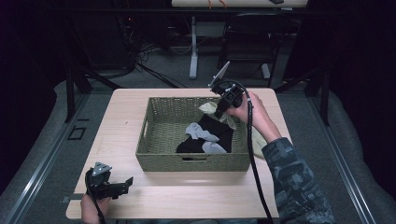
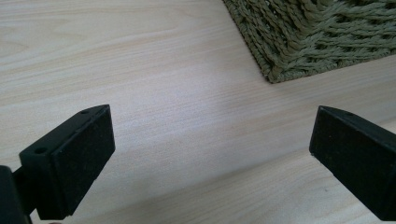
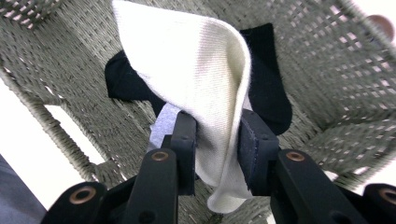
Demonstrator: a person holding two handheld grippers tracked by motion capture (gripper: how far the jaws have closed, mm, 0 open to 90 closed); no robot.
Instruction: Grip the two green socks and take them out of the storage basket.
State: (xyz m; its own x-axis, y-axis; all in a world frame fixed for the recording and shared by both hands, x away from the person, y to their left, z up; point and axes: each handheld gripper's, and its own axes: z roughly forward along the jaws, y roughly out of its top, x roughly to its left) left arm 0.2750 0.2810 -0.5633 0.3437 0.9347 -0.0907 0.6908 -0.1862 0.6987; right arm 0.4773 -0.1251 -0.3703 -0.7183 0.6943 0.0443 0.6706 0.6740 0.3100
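Note:
A green woven basket [image 1: 163, 158] stands mid-table and holds a black sock [image 1: 219, 128] with grey socks [image 1: 198, 132] lying on it. My right gripper [image 1: 218, 111] hangs over the basket's far right corner, shut on a cream sock [image 3: 196, 70] that drapes down over the rim [image 1: 209, 108]. In the right gripper view the cream sock is pinched between both pads [image 3: 187, 135], with the black sock [image 3: 268, 88] and basket floor [image 3: 79, 79] below. My left gripper [image 1: 125, 183] rests low at the table's near left corner, jaws wide open over bare wood, the basket's corner [image 2: 299, 42] ahead.
The light wooden table [image 1: 126, 112] has bare room left of and in front of the basket. A dark chair [image 1: 250, 42] and a table leg [image 1: 193, 46] stand beyond the far edge. Cables trail from both grippers.

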